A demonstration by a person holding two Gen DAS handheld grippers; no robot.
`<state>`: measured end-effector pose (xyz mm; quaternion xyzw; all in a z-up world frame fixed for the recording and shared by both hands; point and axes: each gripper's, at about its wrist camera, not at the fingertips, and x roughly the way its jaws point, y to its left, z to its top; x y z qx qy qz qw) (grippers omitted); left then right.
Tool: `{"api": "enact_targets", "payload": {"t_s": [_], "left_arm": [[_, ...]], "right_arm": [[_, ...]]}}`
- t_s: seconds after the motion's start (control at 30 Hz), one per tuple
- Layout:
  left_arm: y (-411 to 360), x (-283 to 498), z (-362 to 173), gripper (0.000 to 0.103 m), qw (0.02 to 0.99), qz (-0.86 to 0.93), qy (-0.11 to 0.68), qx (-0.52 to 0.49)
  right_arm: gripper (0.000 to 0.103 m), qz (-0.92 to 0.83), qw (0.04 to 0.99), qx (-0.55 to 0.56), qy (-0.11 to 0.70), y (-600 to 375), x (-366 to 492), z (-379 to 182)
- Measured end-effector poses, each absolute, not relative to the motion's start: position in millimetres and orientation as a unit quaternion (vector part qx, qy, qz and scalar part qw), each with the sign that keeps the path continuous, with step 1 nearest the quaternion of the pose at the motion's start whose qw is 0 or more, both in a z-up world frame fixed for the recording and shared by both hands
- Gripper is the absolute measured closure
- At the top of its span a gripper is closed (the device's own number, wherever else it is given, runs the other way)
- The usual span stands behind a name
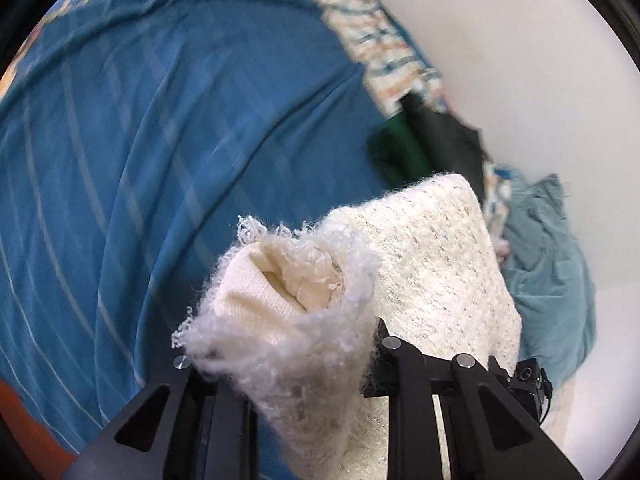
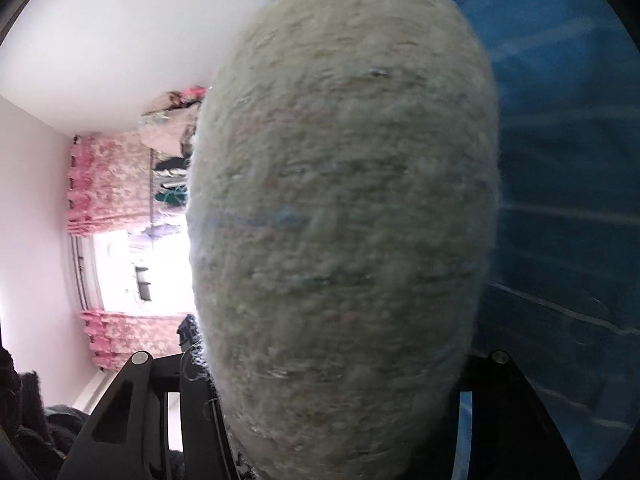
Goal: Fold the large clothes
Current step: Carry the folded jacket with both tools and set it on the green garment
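A cream fuzzy knit sweater is lifted over the blue striped bedcover. My left gripper is shut on a bunched, frayed edge of it, which hides the fingertips. In the right wrist view the same sweater fills the middle as a thick blurred roll. That roll sits between the fingers of my right gripper, touches both sides and covers the pads. Part of a gripper shows behind the sweater at the lower right of the left wrist view.
A pile of clothes lies at the bed's right side: a green garment, a black one and a teal one. A patterned quilt runs along the white wall. Pink curtains frame a bright window.
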<state>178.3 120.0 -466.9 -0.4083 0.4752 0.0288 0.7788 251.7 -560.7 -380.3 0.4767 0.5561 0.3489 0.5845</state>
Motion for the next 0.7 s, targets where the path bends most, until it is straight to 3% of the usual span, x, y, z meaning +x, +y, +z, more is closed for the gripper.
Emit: {"api": "enact_targets", "payload": {"t_s": [0.2,0.43,0.7], "left_arm": [[142,258,-386,0.085,0.813,-0.021,0.443,-0.378],[141,367,-340,0.085,0.826,-0.035,0.401,-0.394],[116,492,-350,0.085,0.836,-0.033,0.384,-0.391]], "right_arm": [[0.046,0.354,0.605,0.486,0.522,-532,326,-299],[0.046,0.371,0.625,0.466,0.504,-519,459,-236],[0.046,0.397,0.618,0.438,0.518,-519,611,-250]]}}
